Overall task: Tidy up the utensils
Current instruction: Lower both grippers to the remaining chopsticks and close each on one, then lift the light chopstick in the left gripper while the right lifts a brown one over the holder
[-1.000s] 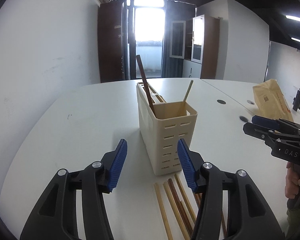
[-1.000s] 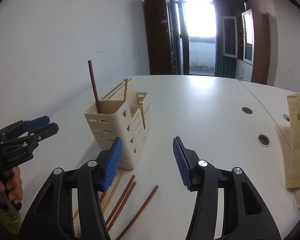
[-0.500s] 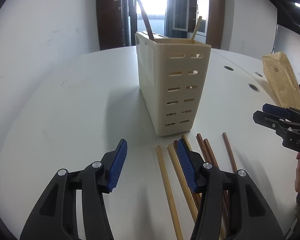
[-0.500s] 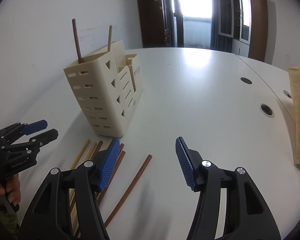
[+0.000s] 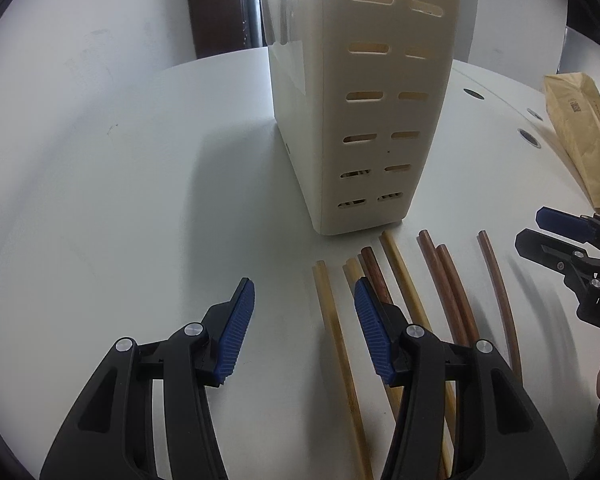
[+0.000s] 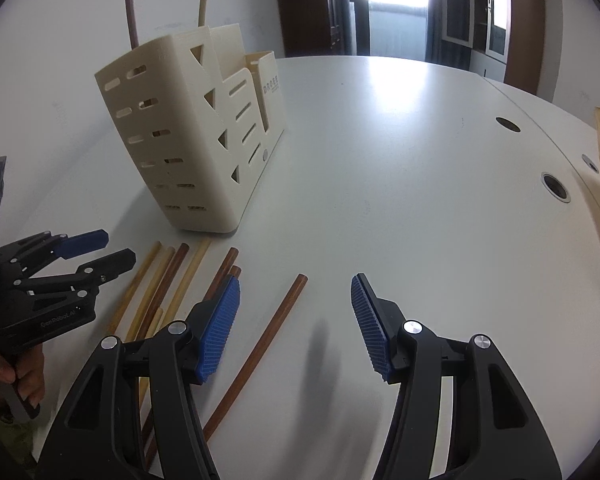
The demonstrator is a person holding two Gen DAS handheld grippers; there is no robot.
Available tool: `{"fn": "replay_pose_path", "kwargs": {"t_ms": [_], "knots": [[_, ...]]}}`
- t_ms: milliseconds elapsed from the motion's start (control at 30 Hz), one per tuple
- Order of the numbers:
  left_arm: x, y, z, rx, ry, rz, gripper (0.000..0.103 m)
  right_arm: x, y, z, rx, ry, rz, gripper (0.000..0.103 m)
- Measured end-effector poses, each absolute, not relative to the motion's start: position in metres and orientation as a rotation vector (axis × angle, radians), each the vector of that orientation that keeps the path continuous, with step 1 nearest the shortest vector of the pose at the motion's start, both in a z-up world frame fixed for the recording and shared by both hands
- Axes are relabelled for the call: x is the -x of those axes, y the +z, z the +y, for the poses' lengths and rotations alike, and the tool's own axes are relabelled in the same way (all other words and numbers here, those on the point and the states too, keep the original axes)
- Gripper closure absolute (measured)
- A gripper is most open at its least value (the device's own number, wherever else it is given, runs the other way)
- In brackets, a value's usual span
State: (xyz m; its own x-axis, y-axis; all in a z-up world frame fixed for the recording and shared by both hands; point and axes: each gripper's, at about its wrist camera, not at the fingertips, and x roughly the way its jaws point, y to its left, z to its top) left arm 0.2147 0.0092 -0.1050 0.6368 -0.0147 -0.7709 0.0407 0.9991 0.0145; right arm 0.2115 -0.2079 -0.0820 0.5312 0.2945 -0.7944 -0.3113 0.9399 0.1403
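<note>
Over the table (image 6: 400, 152), both my grippers point down, jaws approx. half open, nothing held. L gripper (image 5: 304, 330) hangs w/ a pale chopstick (image 5: 336, 336) just right of its gap. R gripper (image 6: 296, 326) hangs above one brown chopstick (image 6: 260, 350). Remaining chopsticks (image 6: 160, 280) lie loose in front of cream utensil holder (image 6: 188, 140), which stands upright w/ two sticks inside.

Black left gripper (image 5: 304, 334), right gripper (image 6: 296, 330), ribbed blue pads (image 6: 218, 328), silver screws (image 6: 411, 325)
</note>
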Motion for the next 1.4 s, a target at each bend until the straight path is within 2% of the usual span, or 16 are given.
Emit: {"fn": "replay_pose_path", "kwargs": {"t_ms": [100, 233, 300, 400, 633, 733, 833, 1033, 1233, 1400], "knots": [[-0.217, -0.109, 0.009, -0.031, -0.035, 0.892, 0.051, -0.214, -0.087, -0.204, 0.029, 0.354, 0.962, 0.046], [-0.223, -0.113, 0.011, -0.034, -0.024, 0.904, 0.052, -0.219, -0.094, -0.199, 0.037, 0.348, 0.990, 0.051], [-0.226, -0.115, 0.011, -0.038, -0.025, 0.917, 0.059, -0.221, -0.098, -0.198, 0.040, 0.343, 1.003, 0.051], [-0.230, -0.115, 0.008, -0.051, -0.025, 0.925, 0.065, -0.223, -0.104, -0.197, 0.047, 0.339, 1.027, 0.057], [-0.239, -0.122, -0.004, -0.098, -0.035, 0.942, 0.070, -0.227, -0.108, -0.190, 0.105, 0.335, 1.039, 0.067], [-0.243, -0.123, -0.006, -0.092, -0.051, 0.948, 0.080, -0.231, -0.107, -0.188, 0.111, 0.334, 1.051, 0.072], [-0.242, -0.123, -0.004, -0.084, -0.061, 0.958, 0.095, -0.234, -0.107, -0.188, 0.112, 0.341, 1.061, 0.083], [-0.244, -0.123, -0.003, -0.077, -0.053, 0.966, 0.097, -0.237, -0.105, -0.187, 0.069, 0.405, 1.103, 0.095], [-0.231, -0.105, 0.006, -0.038, -0.049, 0.911, 0.097, -0.237, -0.098, -0.192, 0.048, 0.417, 1.086, 0.095], [-0.209, -0.072, 0.018, 0.012, -0.057, 0.817, 0.097, -0.226, -0.067, -0.193, 0.020, 0.437, 1.003, 0.095]]}}
